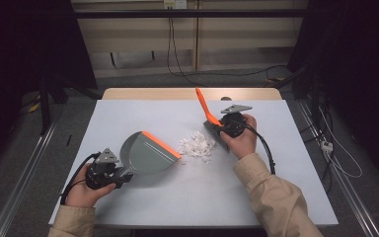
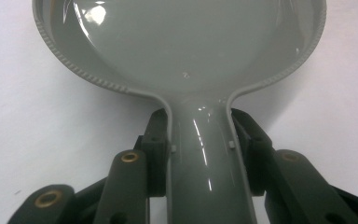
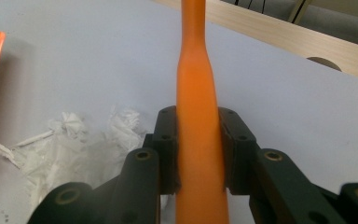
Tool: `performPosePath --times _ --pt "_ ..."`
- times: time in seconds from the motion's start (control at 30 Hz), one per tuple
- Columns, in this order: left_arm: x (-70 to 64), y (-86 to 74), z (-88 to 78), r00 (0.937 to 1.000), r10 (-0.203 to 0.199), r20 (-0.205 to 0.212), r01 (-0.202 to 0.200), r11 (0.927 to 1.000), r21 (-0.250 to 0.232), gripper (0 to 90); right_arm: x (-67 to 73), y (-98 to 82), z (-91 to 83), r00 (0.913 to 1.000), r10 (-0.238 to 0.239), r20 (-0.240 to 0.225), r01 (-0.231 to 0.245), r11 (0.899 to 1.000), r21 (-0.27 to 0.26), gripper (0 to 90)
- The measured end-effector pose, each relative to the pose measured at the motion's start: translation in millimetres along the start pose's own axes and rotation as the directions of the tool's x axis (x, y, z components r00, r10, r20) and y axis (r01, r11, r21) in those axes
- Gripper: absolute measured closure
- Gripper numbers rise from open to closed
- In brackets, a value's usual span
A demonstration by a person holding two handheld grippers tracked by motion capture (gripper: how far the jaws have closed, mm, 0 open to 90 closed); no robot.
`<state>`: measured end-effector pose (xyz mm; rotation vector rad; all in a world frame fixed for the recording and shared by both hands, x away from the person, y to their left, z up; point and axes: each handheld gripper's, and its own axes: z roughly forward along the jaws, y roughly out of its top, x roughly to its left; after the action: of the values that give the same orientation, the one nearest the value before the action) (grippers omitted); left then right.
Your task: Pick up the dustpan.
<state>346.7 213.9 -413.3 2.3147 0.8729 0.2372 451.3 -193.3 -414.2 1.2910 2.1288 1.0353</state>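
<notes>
We have the grey plastic dustpan [image 1: 145,154] pinched in our left gripper [image 1: 109,174] and the orange-handled brush [image 1: 208,111] in our right gripper [image 1: 225,129], white paper scraps [image 1: 196,146] unswept at the pan's three o'clock.

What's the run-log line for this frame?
left hand-held gripper: shut on dustpan | right hand-held gripper: shut on brush | paper scraps: between them

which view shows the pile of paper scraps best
The high view: the whole paper scrap pile lies between the dustpan lip and the brush. The right gripper view catches part of it behind a jaw.
</notes>
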Motion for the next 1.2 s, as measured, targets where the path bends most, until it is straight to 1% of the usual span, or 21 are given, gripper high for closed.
performPosePath --times 0.03,0.13,0.2,0.23,0.3,0.43,0.47,0.5,0.67,0.7,0.77,0.8,0.83,0.93,0.97,1.0,1.07,1.1,1.13,1.17,1.2 --pt "-1.0 0.6 1.2 0.9999 0.007 0.013 -0.007 1.0 0.002 62.7 -0.6 0.0 0.1 1.0 0.006 -0.002 -0.006 1.0 0.001 71.8" --pt "-3.7 1.4 4.8 0.9991 0.025 0.033 -0.025 0.9996 0.015 62.7 -1.9 0.2 0.1 1.0 0.006 0.003 -0.006 1.0 0.008 71.8" --pt "-5.6 1.5 6.2 0.999 0.026 0.035 -0.027 0.9995 0.016 62.7 -2.5 0.0 0.1 1.0 0.009 0.002 -0.009 1.0 0.01 71.7" --pt "-5.6 1.7 6.4 0.9985 0.036 0.041 -0.037 0.999 0.023 62.7 -2.6 -0.1 0.2 1.0 0.009 0.002 -0.009 1.0 0.01 71.8" --pt "-7.0 1.8 7.1 0.9981 0.043 0.043 -0.044 0.9987 0.027 62.7 -2.5 -0.5 0.7 0.9999 0.01 0.001 -0.01 1.0 0.016 71.8" --pt "-10.3 1.9 8.6 0.9974 0.043 0.057 -0.045 0.9985 0.033 62.7 -1.6 0.0 0.3 1.0 0.006 0.001 -0.006 1.0 0.013 71.8" --pt "-10.3 2.1 9.5 0.9969 0.047 0.064 -0.049 0.9985 0.026 62.6 -1.9 0.5 -0.2 1.0 0.006 -0.002 -0.006 1.0 0.01 71.8" --pt "-10.0 2.3 9.6 0.9961 0.057 0.068 -0.059 0.9978 0.032 62.7 -2.1 1.1 -1.1 1.0 0.006 -0.002 -0.006 1.0 0.009 71.7" --pt "-11.7 2.5 11.8 0.9948 0.065 0.079 -0.069 0.9968 0.041 62.7 -4.1 4.4 -5.9 0.9999 0.004 0.011 -0.004 1.0 0.0 71.7" --pt "-12.4 2.5 12.9 0.9944 0.059 0.088 -0.062 0.9973 0.038 62.7 -4.8 4.8 -6.2 0.9999 0.002 0.013 -0.002 1.0 0.0 71.8" --pt "-13.4 3.1 13.6 0.9935 0.072 0.088 -0.077 0.9959 0.047 62.7 -6.3 4.7 -5.9 0.9998 0.006 0.017 -0.006 1.0 0.0 71.7" --pt "-14.2 3.0 14.8 0.9931 0.065 0.098 -0.07 0.9966 0.043 62.6 -7.1 4.3 -5.4 0.9998 0.006 0.019 -0.006 1.0 0.004 71.8" --pt "-14.1 3.0 15.4 0.9921 0.073 0.102 -0.078 0.9957 0.049 62.7 -7.4 3.7 -4.7 0.9997 0.009 0.023 -0.009 1.0 0.007 71.7" --pt "-13.8 2.8 16.3 0.992 0.07 0.105 -0.076 0.9959 0.05 62.7 -7.2 2.8 -2.8 0.9997 0.004 0.025 -0.005 1.0 0.019 71.8" --pt "-14.2 2.8 15.9 0.9933 0.07 0.091 -0.075 0.9958 0.053 62.7 -6.7 2.7 -2.2 0.9997 0.001 0.025 -0.001 1.0 0.021 71.8" --pt "-13.5 2.5 16.1 0.9921 0.067 0.106 -0.072 0.9962 0.048 62.6 -5.9 2.8 -1.9 0.9998 0.002 0.022 -0.003 1.0 0.023 71.7" --pt "-14.1 1.9 16.7 0.9924 0.063 0.106 -0.068 0.9968 0.044 62.6 -4.6 2.7 -0.9 0.9998 -0.002 0.019 0.002 1.0 0.022 71.7" --pt "-13.4 2.0 16.2 0.9908 0.074 0.113 -0.08 0.9954 0.053 62.7 -3.9 2.5 -0.2 0.9998 -0.003 0.02 0.003 1.0 0.024 71.7" --pt "-13.7 2.0 15.9 0.9904 0.076 0.115 -0.083 0.9949 0.057 62.7 -3.2 2.2 0.5 0.9998 -0.003 0.019 0.003 1.0 0.027 71.8" --pt "-15.0 1.7 16.3 0.9923 0.079 0.096 -0.084 0.995 0.053 62.6 -2.8 2.0 1.4 0.9998 -0.006 0.018 0.005 1.0 0.029 71.7" --pt "-15.1 2.0 16.4 0.9918 0.081 0.098 -0.087 0.9948 0.053 62.7 -2.4 1.8 2.3 0.9998 -0.009 0.018 0.009 0.999 0.032 71.8"
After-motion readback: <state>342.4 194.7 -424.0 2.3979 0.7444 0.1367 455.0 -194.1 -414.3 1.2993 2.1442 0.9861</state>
